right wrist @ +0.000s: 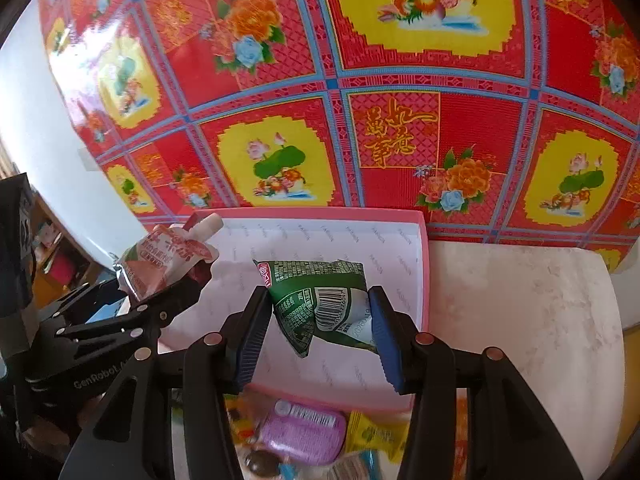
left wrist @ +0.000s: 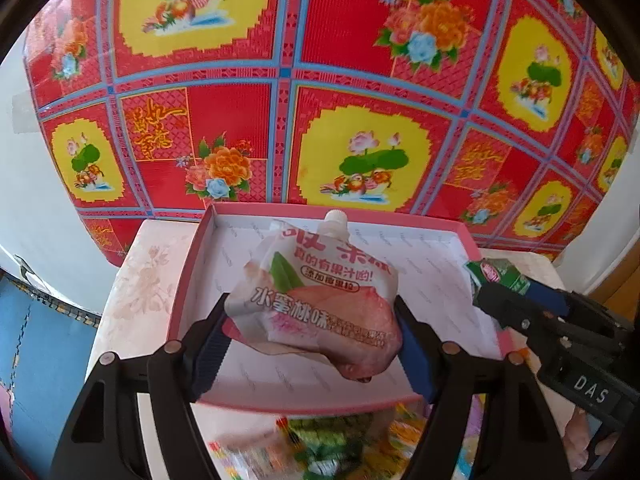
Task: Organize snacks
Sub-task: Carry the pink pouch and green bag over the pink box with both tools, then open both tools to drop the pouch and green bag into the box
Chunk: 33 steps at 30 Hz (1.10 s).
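Both snacks are in mid-carry over the shallow pink-rimmed, white-lined cardboard box on the desk. The left gripper clamps its fingers on a soft white-and-pink peach drink pouch, long axis and spout pointing to 12 o'clock. The right gripper grips a crinkly green foil packet, long axis roughly 10-to-4; I judge the next move is lowering and releasing both inside the box.

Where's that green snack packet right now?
The green packet is clamped in the right gripper, held above the pink box, right of the peach pouch.
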Each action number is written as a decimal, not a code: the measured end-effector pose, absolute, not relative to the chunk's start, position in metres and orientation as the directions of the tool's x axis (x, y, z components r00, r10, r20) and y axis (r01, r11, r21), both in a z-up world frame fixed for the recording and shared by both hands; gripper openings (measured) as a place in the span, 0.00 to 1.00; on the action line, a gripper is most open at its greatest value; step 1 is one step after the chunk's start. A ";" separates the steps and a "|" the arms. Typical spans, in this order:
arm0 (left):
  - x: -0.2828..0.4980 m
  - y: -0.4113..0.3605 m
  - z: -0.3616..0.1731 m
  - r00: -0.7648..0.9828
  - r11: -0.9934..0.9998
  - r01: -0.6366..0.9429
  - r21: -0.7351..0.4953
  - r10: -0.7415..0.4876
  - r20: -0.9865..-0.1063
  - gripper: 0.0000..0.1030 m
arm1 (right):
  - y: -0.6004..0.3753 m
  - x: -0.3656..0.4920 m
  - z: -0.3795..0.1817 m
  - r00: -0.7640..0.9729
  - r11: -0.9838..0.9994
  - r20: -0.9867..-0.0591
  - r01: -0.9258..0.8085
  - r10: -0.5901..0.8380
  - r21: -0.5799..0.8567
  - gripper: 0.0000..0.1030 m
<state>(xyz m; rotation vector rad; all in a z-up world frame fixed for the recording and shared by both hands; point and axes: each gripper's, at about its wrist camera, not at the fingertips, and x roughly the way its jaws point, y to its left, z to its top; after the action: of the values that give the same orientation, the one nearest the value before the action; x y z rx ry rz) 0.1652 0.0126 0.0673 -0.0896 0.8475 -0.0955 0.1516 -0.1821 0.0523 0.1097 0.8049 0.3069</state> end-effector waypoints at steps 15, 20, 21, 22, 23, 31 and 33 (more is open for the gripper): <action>0.195 0.016 0.040 0.619 0.991 0.031 -0.131 -0.122 -0.776 0.76 | -0.178 0.180 0.026 0.620 0.961 -0.735 -0.196 0.275 0.194 0.49; 0.202 0.013 0.033 0.602 0.992 0.034 -0.122 -0.118 -0.789 0.76 | -0.177 0.184 0.024 0.616 0.964 -0.742 -0.188 0.266 0.190 0.50; 0.204 0.012 0.032 0.599 0.992 0.036 -0.121 -0.118 -0.792 0.77 | -0.176 0.185 0.024 0.615 0.964 -0.743 -0.188 0.264 0.187 0.50; 0.204 0.012 0.031 0.596 0.992 0.037 -0.120 -0.119 -0.794 0.77 | -0.176 0.185 0.025 0.614 0.965 -0.744 -0.188 0.263 0.185 0.50; 0.206 0.010 0.031 0.593 0.992 0.038 -0.119 -0.118 -0.797 0.77 | -0.175 0.186 0.025 0.613 0.964 -0.745 -0.189 0.264 0.186 0.51; 0.210 -0.003 0.024 0.558 0.994 0.028 -0.103 -0.101 -0.823 0.77 | -0.171 0.183 0.023 0.604 0.956 -0.742 -0.213 0.291 0.201 0.55; 0.206 0.001 0.024 0.544 0.993 0.003 -0.121 -0.103 -0.833 0.77 | -0.172 0.180 0.026 0.612 0.955 -0.734 -0.216 0.295 0.203 0.61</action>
<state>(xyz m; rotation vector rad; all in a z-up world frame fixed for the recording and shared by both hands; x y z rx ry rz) 0.2060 0.0007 0.0241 -0.1094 0.9940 -0.0633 0.1805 -0.1722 0.0262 0.0979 0.8642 0.2948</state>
